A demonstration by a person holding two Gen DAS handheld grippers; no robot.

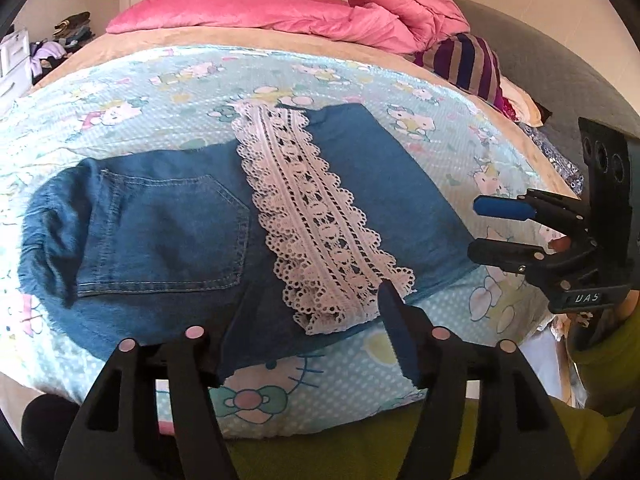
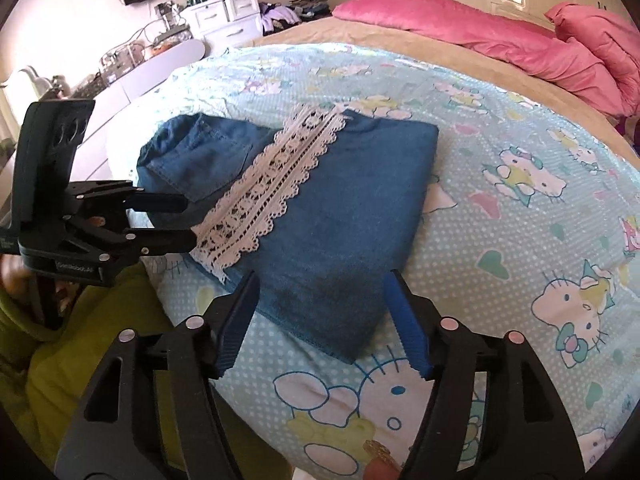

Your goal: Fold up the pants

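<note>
Blue denim pants point(image 1: 168, 232) with a white lace band point(image 1: 316, 216) lie folded on the cartoon-print bedspread point(image 1: 460, 312); they also show in the right wrist view point(image 2: 336, 216), lace point(image 2: 272, 184) across them. My left gripper point(image 1: 308, 340) is open at the pants' near edge, denim lying over its left finger. It shows from the side in the right wrist view point(image 2: 190, 220), tips at the lace end. My right gripper point(image 2: 320, 320) is open, straddling the pants' near corner without touching. It appears at the right in the left wrist view point(image 1: 476, 228), just off the pants' right edge.
A pink duvet point(image 1: 280, 12) and striped cloth point(image 1: 472, 64) lie at the far side of the bed. White drawers point(image 2: 224, 16) and cluttered shelves stand beyond the bed's left side. A green sleeve point(image 2: 80, 312) is below the bed edge.
</note>
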